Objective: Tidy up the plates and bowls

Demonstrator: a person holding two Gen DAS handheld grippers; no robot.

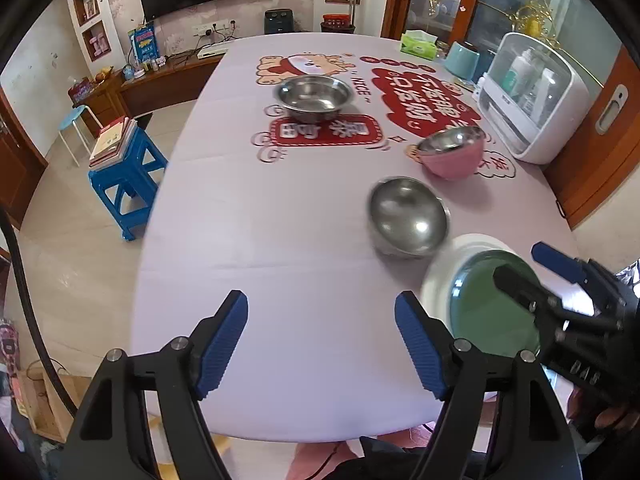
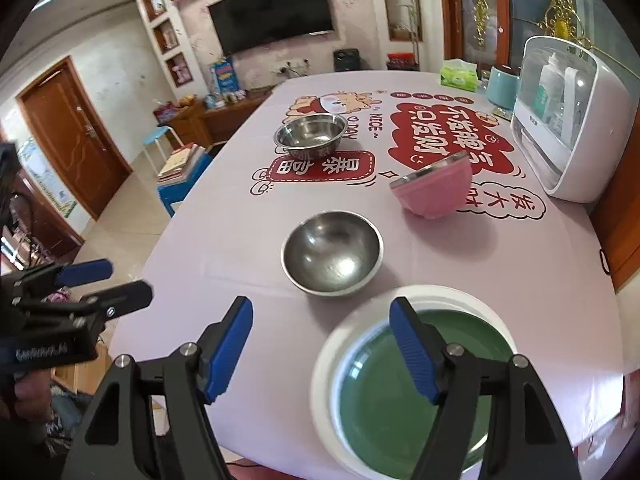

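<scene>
Nearest, both tongs are hanging above the near edge of the bench (image 1: 280,240). The left tongs (image 1: 320,344) are spread wide and holding nothing. The right tongs (image 2: 322,346) are spread too, with nothing between the pads; they are pointing down over the left rim of the plates.

The green plate (image 2: 384,396) is lying inside the white plate (image 2: 324,372), close to the near right edge of the bench. These two look hard, smooth and slippery, and they could break if dropped. I think the rim is the best spot to pinch, one pad on top and one under.

Just past them, the small steel bowl (image 2: 332,254) is sitting upright. It looks light, stiff and shiny, so it may slide; its thin rim is the place to grab.

Farther right, the pink bowl (image 2: 434,192) is tipping on its side, and it looks like it has a steel lining. It could roll.

Farthest, the big steel bowl (image 2: 311,134) is standing upright near the middle of the bench.

Both hands are tilting steeply down, side by side, not touching any dish.
</scene>
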